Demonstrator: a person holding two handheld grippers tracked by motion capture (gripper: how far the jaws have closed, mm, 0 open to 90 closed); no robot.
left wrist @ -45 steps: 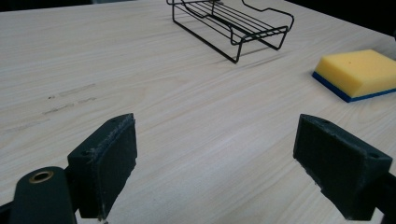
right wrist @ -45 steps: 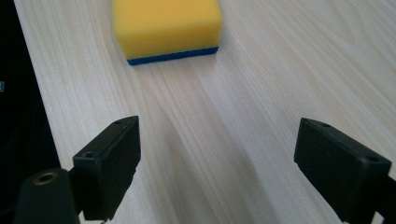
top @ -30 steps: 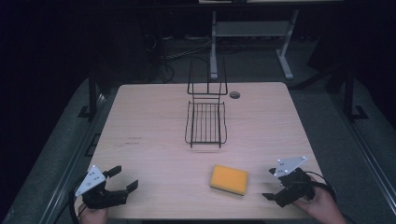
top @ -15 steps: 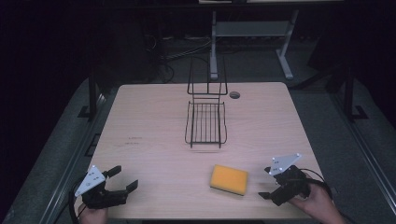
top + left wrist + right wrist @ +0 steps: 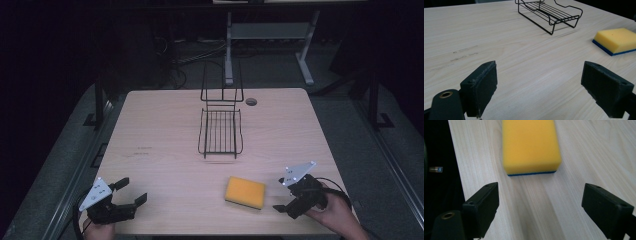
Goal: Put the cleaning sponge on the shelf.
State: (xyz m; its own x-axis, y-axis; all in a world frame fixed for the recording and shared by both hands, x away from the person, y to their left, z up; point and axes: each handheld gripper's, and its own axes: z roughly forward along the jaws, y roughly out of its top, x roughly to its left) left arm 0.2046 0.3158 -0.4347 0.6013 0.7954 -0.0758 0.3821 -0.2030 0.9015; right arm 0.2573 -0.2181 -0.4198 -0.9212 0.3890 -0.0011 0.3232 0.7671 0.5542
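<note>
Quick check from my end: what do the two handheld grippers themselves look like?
Both the left gripper and right gripper are black, each with two blocky, dark-padded jaws, a grey three-cornered plate with small dark dots on top, and a black cable trailing back toward the hand.

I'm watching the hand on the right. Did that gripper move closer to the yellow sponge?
Yes. The right gripper has edged left toward the sponge, which stays put on the table; the gap between them has narrowed.

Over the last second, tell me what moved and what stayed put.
The right tool edged leftward, closer to the yellow rectangular sponge with a blue underside, jaws open, nothing grasped. The left tool, the sponge and the black wire rack stayed where they were.
</note>
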